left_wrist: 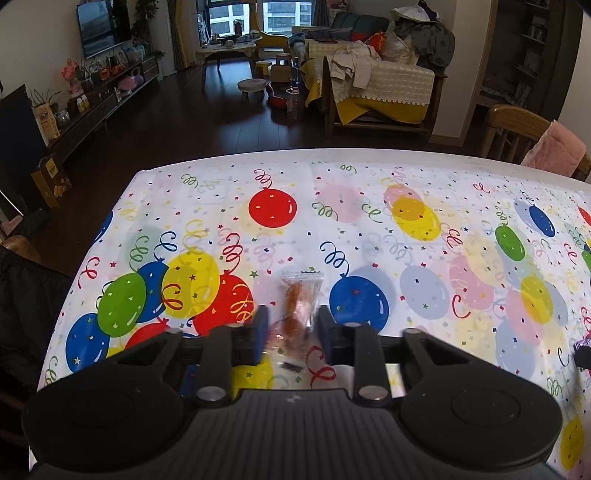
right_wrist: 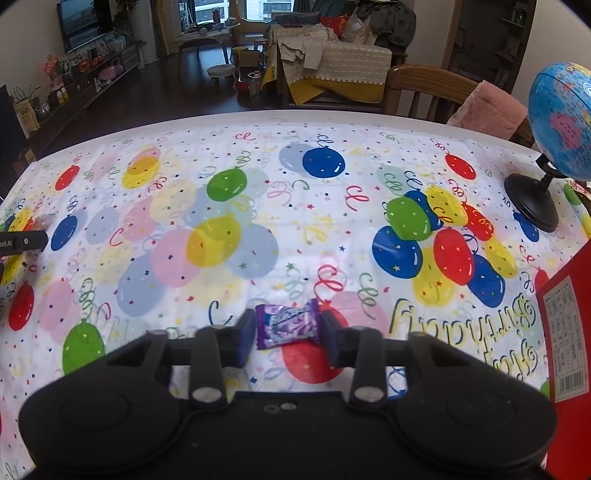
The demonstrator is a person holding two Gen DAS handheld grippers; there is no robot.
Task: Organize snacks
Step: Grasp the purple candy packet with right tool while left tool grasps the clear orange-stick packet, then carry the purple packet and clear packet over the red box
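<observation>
- The left claw [left_wrist: 291, 328] straddles a clear packet with an orange snack [left_wrist: 295, 306] lying on the worktop; the pads sit just beside the wrapper with gaps showing, so the jaws stand fairly wide.
- The right claw [right_wrist: 287, 328] has its pads against both ends of a purple candy wrapper [right_wrist: 286, 325]; whether it is lifted off the cloth I cannot tell.
- A red box [right_wrist: 569, 332] stands at the right edge.
- The worktop carries a white balloon-print tablecloth [right_wrist: 295, 229] with streamers and birthday lettering.
- Farther right, a blue globe [right_wrist: 561, 118] stands on a black base.
- Beyond the far edge: a wooden chair [right_wrist: 424, 88] draped with a pink cloth, dark wood floor, a sofa [left_wrist: 376, 85] heaped with clothes, a small stool [left_wrist: 252, 86], and a wall television [left_wrist: 103, 26] above a low cabinet.
</observation>
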